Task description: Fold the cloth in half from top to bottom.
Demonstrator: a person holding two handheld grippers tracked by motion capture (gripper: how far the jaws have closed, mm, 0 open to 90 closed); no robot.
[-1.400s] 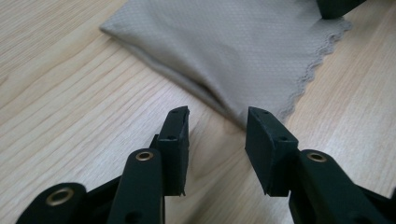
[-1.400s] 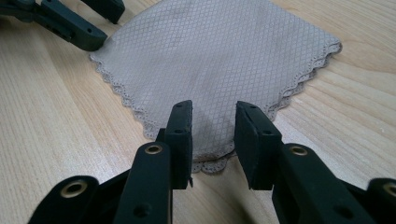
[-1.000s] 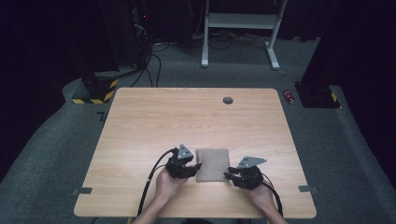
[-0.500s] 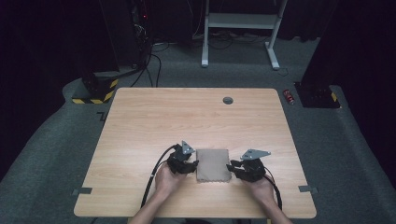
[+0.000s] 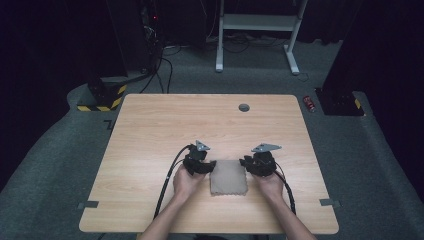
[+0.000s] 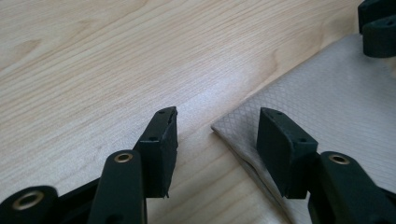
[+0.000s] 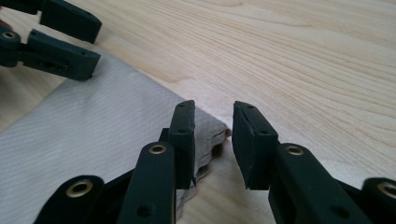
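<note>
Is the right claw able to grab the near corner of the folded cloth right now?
Probably yes: the right claw is open at the folded cloth corner, nothing between them.

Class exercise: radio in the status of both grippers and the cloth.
Left gripper open at cloth corner. Right gripper open at opposite corner. Cloth folded flat on table. Nothing blocking.

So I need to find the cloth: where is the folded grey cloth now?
In the high view the folded grey cloth lies flat near the table's front edge, between the left tongs and the right tongs.
</note>
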